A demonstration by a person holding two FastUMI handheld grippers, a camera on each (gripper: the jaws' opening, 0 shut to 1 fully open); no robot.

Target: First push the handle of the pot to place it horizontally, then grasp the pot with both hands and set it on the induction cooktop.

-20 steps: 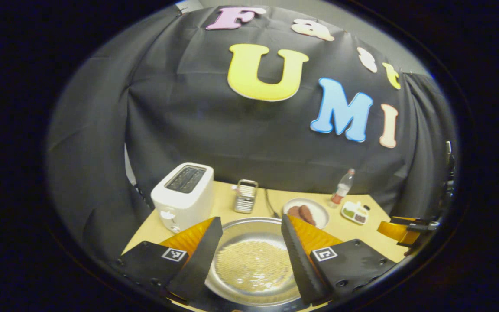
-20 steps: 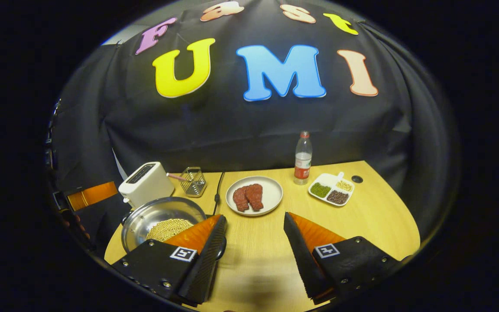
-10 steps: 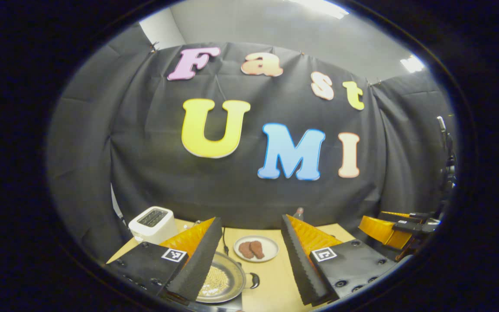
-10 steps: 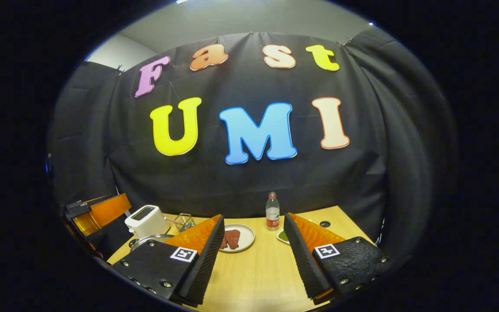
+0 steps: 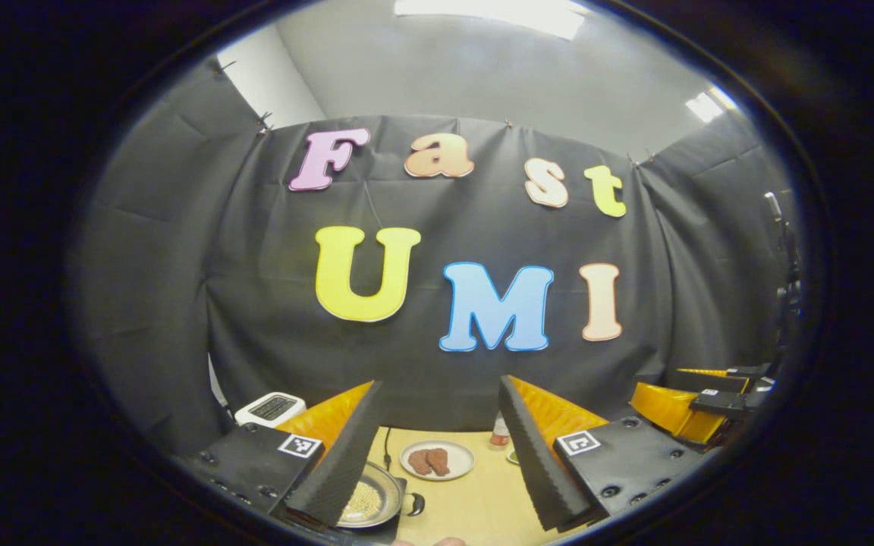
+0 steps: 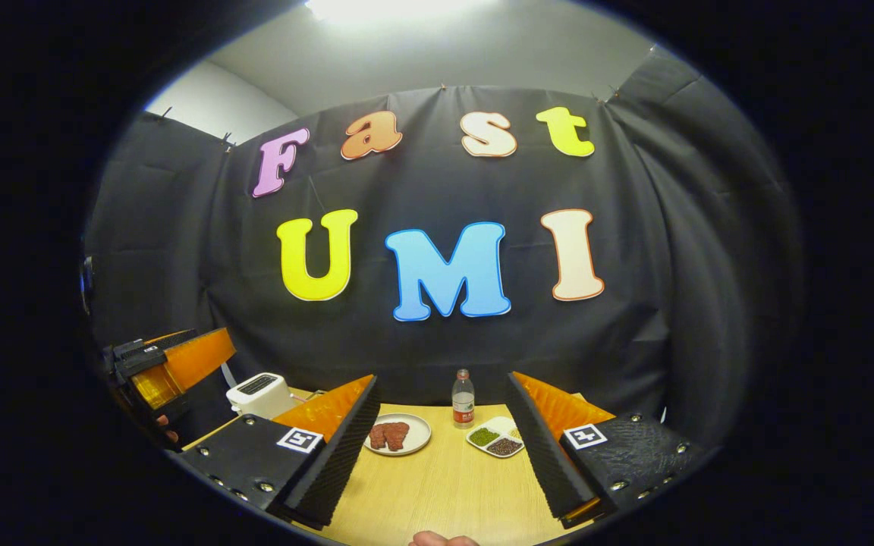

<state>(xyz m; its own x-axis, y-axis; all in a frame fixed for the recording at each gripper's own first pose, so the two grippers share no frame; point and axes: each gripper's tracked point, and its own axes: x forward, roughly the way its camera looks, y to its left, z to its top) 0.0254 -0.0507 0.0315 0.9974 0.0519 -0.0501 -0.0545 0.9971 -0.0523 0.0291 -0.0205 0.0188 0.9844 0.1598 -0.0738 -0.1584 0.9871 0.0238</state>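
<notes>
Evidently both claws gape empty; left claw (image 5: 437, 447) view catches the pot (image 5: 367, 502).

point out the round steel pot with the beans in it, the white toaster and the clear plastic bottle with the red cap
round steel pot (image 5: 367, 500), left gripper view, on the beans inside it
white toaster (image 6: 261, 393), right gripper view, on its front wall
clear plastic bottle (image 6: 463, 400), right gripper view, on its body

Black cloth (image 5: 179, 265) is hanging in folds around my booth, clipped along its top edge, and a pale grey wall (image 5: 444, 68) is rising above it. Ceiling lights (image 5: 490, 9) are glowing overhead, and a light wooden worktop (image 6: 444, 485) is stretching out below me toward the cloth.
</notes>
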